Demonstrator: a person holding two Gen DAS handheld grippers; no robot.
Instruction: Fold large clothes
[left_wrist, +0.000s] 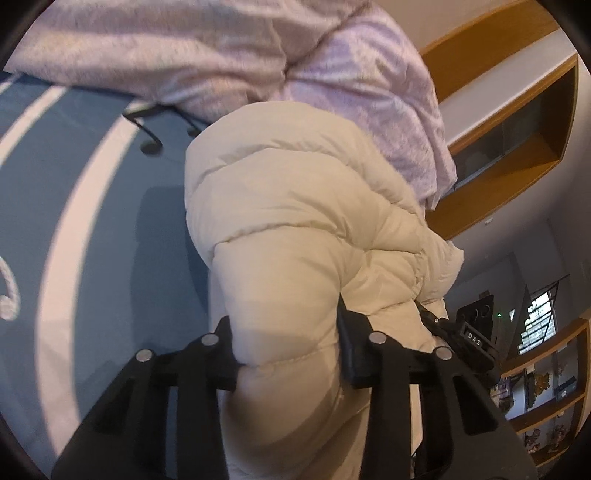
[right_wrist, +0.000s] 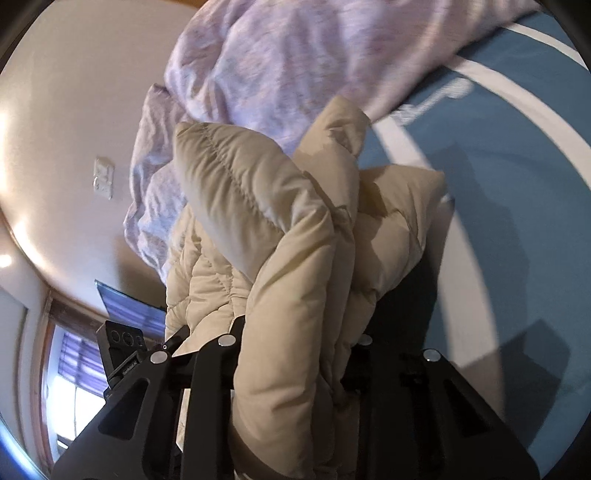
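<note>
Left gripper (left_wrist: 286, 354) angled downward over bed, black fingers (left_wrist: 221, 354) pinched on thick fold of cream puffer jacket (left_wrist: 288, 206); padding bulges between pads. Right gripper (right_wrist: 295, 365) tilted down likewise, jaws narrow, squeezing bunched jacket layers. No earlier view, so only grip itself told. Jacket hangs lifted between both grippers, above blue bedsheet (left_wrist: 110, 229) with white stripes. Pink-lilac duvet (left_wrist: 184, 48) heaped at far side, just behind jacket. Wooden shelves (left_wrist: 517, 122) right of left view.
</note>
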